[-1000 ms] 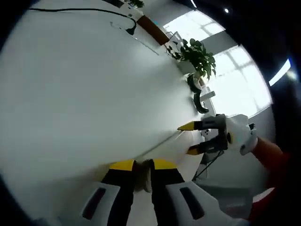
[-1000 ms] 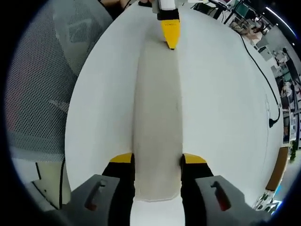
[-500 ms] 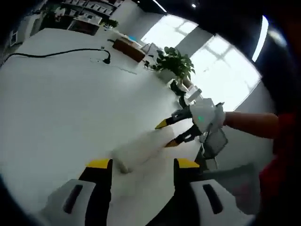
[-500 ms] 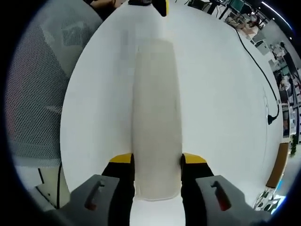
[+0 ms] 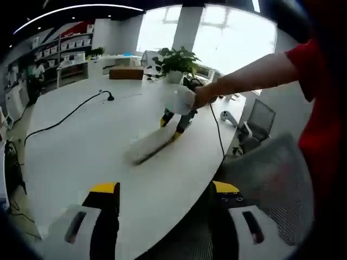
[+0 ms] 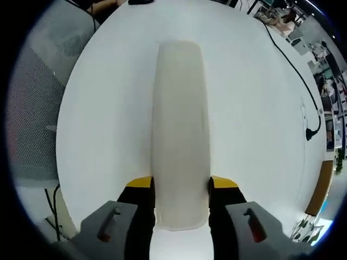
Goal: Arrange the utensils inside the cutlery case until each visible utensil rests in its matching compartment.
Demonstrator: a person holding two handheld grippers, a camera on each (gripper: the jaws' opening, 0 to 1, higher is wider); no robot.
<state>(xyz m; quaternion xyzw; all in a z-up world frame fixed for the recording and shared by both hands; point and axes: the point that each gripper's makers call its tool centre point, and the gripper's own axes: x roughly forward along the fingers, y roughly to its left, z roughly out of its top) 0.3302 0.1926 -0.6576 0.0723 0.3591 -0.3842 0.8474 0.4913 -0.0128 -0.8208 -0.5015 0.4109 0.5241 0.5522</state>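
The cutlery case (image 6: 180,119) is a long pale beige box lying flat on the white table (image 6: 108,108), its plain top closed. My right gripper (image 6: 181,185) is shut on the case's near end, one yellow-tipped jaw on each long side. In the left gripper view the case (image 5: 150,146) lies at mid-table. A person's hand holds the right gripper (image 5: 169,128) at its far end. My left gripper (image 5: 164,189) stands wide open at the table's near edge, well short of the case, with nothing between its jaws.
A black power cable (image 5: 65,116) runs over the table's left half, also the cable (image 6: 295,59). A potted plant (image 5: 176,58) stands at the far edge. Mesh chairs (image 5: 265,173) (image 6: 32,108) stand beside the table.
My left gripper has let go of the case's end, opened wide and drawn back to the table's edge. The right gripper has stayed shut on the other end.
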